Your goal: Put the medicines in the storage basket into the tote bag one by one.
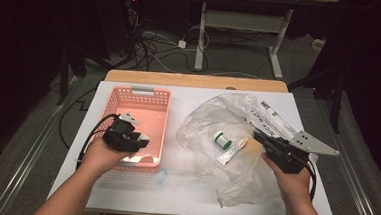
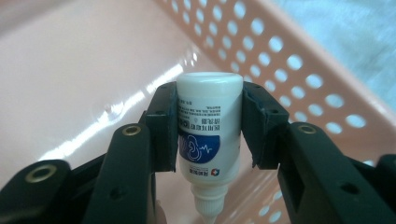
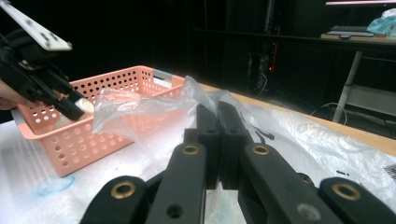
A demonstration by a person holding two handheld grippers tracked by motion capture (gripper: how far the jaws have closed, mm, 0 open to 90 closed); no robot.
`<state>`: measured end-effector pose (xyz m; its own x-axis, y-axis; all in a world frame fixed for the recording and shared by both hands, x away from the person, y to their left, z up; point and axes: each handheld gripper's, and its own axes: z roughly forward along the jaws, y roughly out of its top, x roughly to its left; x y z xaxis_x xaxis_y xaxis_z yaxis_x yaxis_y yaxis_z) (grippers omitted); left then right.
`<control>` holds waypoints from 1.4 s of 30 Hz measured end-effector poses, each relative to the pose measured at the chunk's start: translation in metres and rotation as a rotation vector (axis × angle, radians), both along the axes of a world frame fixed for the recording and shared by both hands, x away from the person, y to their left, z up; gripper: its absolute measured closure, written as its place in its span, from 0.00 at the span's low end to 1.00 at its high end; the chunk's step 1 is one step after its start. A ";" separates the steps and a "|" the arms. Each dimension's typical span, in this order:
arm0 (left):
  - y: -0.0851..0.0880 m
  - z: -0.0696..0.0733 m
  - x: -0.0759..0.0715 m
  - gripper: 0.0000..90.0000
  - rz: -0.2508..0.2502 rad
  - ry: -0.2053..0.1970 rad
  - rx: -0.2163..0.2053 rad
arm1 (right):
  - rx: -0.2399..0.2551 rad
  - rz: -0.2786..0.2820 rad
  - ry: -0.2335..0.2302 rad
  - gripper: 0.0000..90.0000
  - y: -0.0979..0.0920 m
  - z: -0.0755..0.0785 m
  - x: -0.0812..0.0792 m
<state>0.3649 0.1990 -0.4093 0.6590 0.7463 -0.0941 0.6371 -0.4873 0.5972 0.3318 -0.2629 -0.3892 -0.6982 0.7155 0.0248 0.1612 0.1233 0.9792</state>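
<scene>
In the high view the left gripper [image 1: 135,140] hangs over the near end of the pink basket [image 1: 160,99], which stands on the left half of the white table top [image 1: 183,192]. The right gripper [image 1: 258,136] rests on the right, its tips at the edge of the clear plastic bag [image 1: 234,180] that lies crumpled across the right half. On the bag, just left of those tips, lie a white tube [image 1: 232,151] and a small green-capped jar [image 1: 221,139]. A faint blue ring mark [image 1: 161,176] sits on the table just near of the basket. Beyond the far wooden edge are a dark floor, loose cables and the white legs of another desk.

In the left gripper view the jaws are clamped on a small white dropper bottle [image 2: 208,128], pads on both its sides, nozzle pointing towards the camera, above the perforated basket's [image 2: 299,79] floor.

In the right gripper view the jaws are pressed together, with the bag's [image 3: 140,109] film lying around their tips; whether any film is pinched cannot be told. Far left, the left gripper [image 3: 77,108] holds the bottle [image 3: 85,105] over the basket [image 3: 88,135].
</scene>
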 end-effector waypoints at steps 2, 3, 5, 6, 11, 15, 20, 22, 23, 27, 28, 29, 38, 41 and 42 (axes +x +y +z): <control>0.002 0.002 -0.005 0.65 0.012 -0.029 -0.050 | 0.002 0.001 0.003 1.00 0.001 0.000 0.000; 0.002 0.002 -0.007 0.65 0.018 -0.046 -0.064 | 0.001 0.002 0.000 1.00 0.001 0.000 0.000; 0.003 0.003 -0.010 0.65 0.020 -0.064 -0.081 | -0.002 0.003 -0.003 1.00 0.002 0.000 0.000; 0.003 0.002 -0.011 0.65 0.020 -0.070 -0.094 | -0.005 0.006 -0.001 1.00 0.002 0.000 0.000; 0.003 0.003 -0.015 0.65 0.026 -0.118 -0.139 | -0.006 0.003 -0.002 1.00 0.003 0.000 -0.001; 0.003 0.008 -0.022 0.65 0.044 -0.167 -0.183 | -0.006 0.004 -0.003 1.00 0.002 0.000 -0.001; 0.006 0.011 -0.031 0.65 0.065 -0.226 -0.240 | -0.011 0.008 -0.006 1.00 0.003 -0.002 0.000; 0.006 0.014 -0.033 0.65 0.063 -0.240 -0.245 | -0.010 0.009 0.000 1.00 0.004 -0.003 0.000; 0.006 0.016 -0.034 0.65 0.062 -0.246 -0.249 | -0.011 0.009 -0.003 1.00 0.004 -0.003 0.000; 0.003 0.022 -0.039 0.65 0.047 -0.266 -0.277 | -0.009 0.010 -0.008 1.00 0.004 -0.001 -0.001; 0.001 0.023 -0.041 0.65 0.039 -0.269 -0.286 | -0.011 0.009 -0.009 1.00 0.004 -0.001 -0.001; -0.002 0.025 -0.042 0.65 0.030 -0.273 -0.288 | -0.012 0.008 -0.012 1.00 0.004 0.000 -0.001; -0.030 0.038 -0.056 0.65 -0.050 -0.306 -0.321 | -0.002 0.010 -0.019 1.00 0.005 0.002 -0.003; -0.042 0.039 -0.058 0.65 -0.086 -0.304 -0.320 | -0.001 0.012 -0.021 1.00 0.005 0.002 -0.003; -0.047 0.039 -0.059 0.65 -0.098 -0.303 -0.317 | 0.000 0.011 -0.022 1.00 0.005 0.003 -0.003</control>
<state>0.3060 0.1522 -0.3698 0.7581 0.6444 -0.1003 0.3708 -0.2994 0.8792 0.3291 -0.2576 -0.3866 -0.7067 0.7075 0.0096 0.1384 0.1249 0.9825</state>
